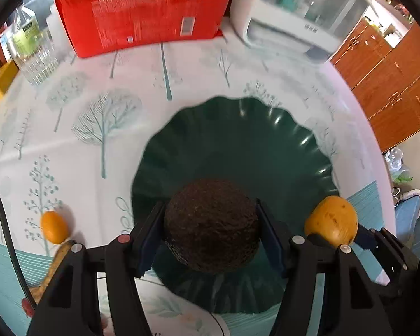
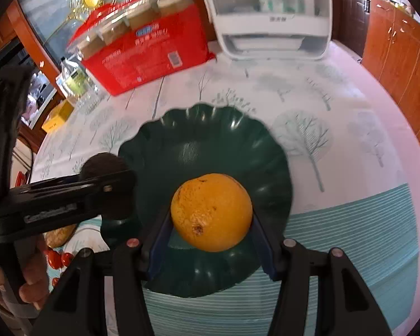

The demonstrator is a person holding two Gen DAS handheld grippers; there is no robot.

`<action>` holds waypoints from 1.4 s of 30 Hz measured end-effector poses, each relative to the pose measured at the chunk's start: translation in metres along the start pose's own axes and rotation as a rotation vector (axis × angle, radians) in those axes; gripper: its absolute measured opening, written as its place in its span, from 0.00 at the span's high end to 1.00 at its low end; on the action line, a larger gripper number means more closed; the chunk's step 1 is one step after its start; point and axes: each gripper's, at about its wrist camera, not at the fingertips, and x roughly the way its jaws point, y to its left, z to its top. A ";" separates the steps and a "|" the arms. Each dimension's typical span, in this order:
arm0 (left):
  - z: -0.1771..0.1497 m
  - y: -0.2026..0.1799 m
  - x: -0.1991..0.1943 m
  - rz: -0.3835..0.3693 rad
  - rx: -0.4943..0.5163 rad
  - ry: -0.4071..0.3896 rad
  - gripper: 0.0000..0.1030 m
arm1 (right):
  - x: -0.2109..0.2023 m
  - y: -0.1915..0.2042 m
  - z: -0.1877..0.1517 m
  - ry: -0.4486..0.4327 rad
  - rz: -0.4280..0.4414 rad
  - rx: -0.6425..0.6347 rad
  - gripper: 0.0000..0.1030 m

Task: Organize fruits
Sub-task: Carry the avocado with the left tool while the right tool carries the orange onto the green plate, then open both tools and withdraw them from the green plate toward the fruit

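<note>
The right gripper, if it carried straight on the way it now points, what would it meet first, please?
Most likely the dark green plate: the right gripper, shut on the orange, points into it. How high it hangs is unclear.

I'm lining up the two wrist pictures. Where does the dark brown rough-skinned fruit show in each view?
Left wrist view: the dark brown rough-skinned fruit sits low at centre, clamped in the left hand-held gripper.
Right wrist view: the same fruit peeks out at middle left, above the left hand-held gripper seen from the side.
Shared landmark: the dark green scalloped plate lies under it in both.
</note>
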 end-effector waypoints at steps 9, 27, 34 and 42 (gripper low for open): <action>-0.008 -0.006 0.020 0.042 0.030 0.033 0.37 | 0.016 0.004 -0.006 0.036 -0.025 -0.034 0.45; -0.024 0.016 -0.074 0.102 0.014 -0.127 0.12 | -0.042 0.027 -0.009 -0.041 0.010 -0.065 0.40; -0.044 0.030 -0.127 0.129 0.001 -0.198 0.12 | -0.078 0.033 -0.010 -0.091 0.040 -0.028 0.40; -0.075 0.046 -0.185 0.159 -0.022 -0.292 0.12 | -0.122 0.045 -0.019 -0.153 0.065 -0.037 0.40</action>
